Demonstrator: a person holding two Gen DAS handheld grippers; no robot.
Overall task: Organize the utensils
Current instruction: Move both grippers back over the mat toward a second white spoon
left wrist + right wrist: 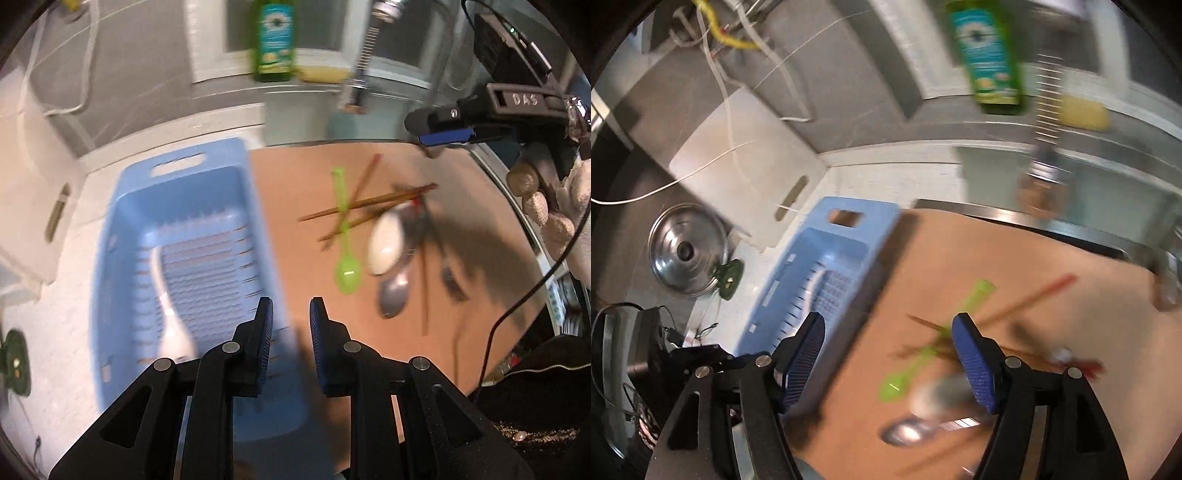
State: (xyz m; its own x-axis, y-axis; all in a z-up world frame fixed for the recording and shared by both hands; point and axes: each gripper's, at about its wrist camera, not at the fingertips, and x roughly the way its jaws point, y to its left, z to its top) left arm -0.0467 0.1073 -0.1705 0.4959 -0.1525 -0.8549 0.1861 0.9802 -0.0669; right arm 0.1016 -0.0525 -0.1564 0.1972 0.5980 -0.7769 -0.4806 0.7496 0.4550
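1. Surface [303,177]: brown board beside the blue basket [177,236].
2. Basket holds one white spoon [171,325].
3. Utensils [384,240] lie piled on the board: chopsticks, green spoon [347,273], metal spoons.
4. Left tongs [291,314] narrowly parted, empty.
5. Right tongs [888,328] wide, empty.

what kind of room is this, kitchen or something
Most likely a home kitchen, by the sink. A green dish-soap bottle and a yellow sponge sit on the ledge, a faucet hangs over the basin, and a pot lid rests on the counter beside the blue utensil basket.
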